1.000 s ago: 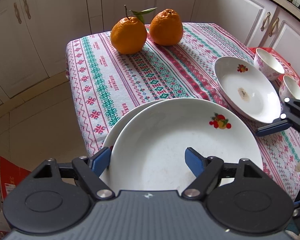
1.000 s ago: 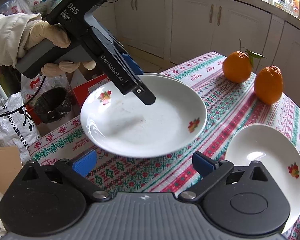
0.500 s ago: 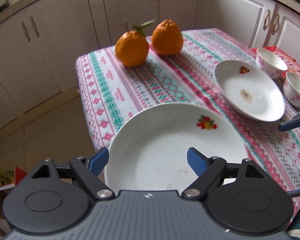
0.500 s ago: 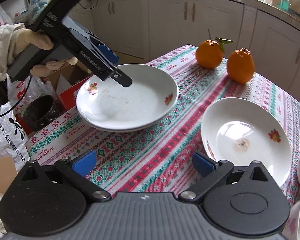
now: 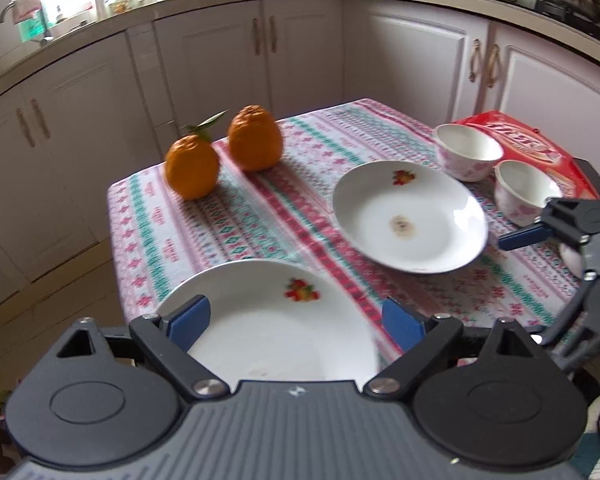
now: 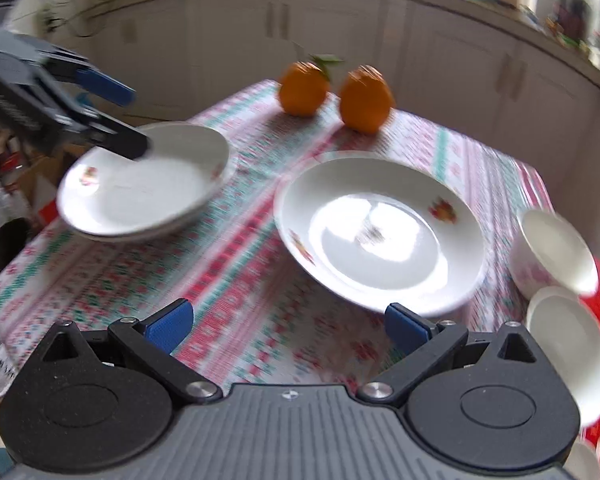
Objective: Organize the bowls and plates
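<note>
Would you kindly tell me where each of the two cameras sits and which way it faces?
Left wrist: on the left gripper, looking down over the stacked plates at the table's corner; its jaws are opening, pads clear of the plates; the right gripper shows at right.
Right wrist: on the right gripper, open, looking down across the tablecloth toward the single plate; the left gripper shows at left.
Shared: both plates, two oranges, two bowls.
</note>
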{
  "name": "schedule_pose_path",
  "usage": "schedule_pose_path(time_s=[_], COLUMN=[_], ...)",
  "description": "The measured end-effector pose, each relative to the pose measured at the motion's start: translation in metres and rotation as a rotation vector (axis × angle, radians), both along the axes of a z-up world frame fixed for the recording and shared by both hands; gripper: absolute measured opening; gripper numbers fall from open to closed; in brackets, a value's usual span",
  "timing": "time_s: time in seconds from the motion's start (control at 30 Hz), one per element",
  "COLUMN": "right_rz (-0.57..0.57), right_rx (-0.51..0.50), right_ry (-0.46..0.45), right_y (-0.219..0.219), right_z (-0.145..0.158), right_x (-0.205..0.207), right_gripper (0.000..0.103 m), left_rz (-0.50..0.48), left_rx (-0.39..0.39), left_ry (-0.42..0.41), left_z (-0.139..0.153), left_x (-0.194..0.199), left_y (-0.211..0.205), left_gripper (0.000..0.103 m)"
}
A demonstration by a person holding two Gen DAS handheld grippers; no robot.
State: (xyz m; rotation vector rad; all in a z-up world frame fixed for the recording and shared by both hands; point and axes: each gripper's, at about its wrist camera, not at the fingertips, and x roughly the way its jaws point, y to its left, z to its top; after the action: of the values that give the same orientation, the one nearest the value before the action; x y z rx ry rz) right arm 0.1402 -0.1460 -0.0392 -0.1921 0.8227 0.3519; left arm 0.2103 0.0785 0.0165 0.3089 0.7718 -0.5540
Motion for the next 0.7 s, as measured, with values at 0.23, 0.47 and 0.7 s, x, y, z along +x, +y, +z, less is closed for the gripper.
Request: schedule_pose_path(time_s=[0.23, 0.47, 0.7], right_rz=[-0.095, -0.121, -0.149], right_rx=[-0.021, -0.046, 0.02], right_ry=[0.026, 0.013, 0.02], right_y=[-0.017, -0.017, -0.028], right_z=[-0.019, -0.035, -0.041], right_x=[0.004, 0.013, 0.025], right_gripper=[0.103, 0.103, 0.103], left_rz=[-0.04, -0.093, -0.154], left_rx=[0.005, 0.028, 0.061], left_ry=[-0.012, -0.01, 0.006], left_z=[0.0, -0.006, -0.018], left_x=[-0.001, 0.011, 0.041], left_y=[-0.022, -0.047, -0.078], left_gripper=[0.093, 0.093, 0.093])
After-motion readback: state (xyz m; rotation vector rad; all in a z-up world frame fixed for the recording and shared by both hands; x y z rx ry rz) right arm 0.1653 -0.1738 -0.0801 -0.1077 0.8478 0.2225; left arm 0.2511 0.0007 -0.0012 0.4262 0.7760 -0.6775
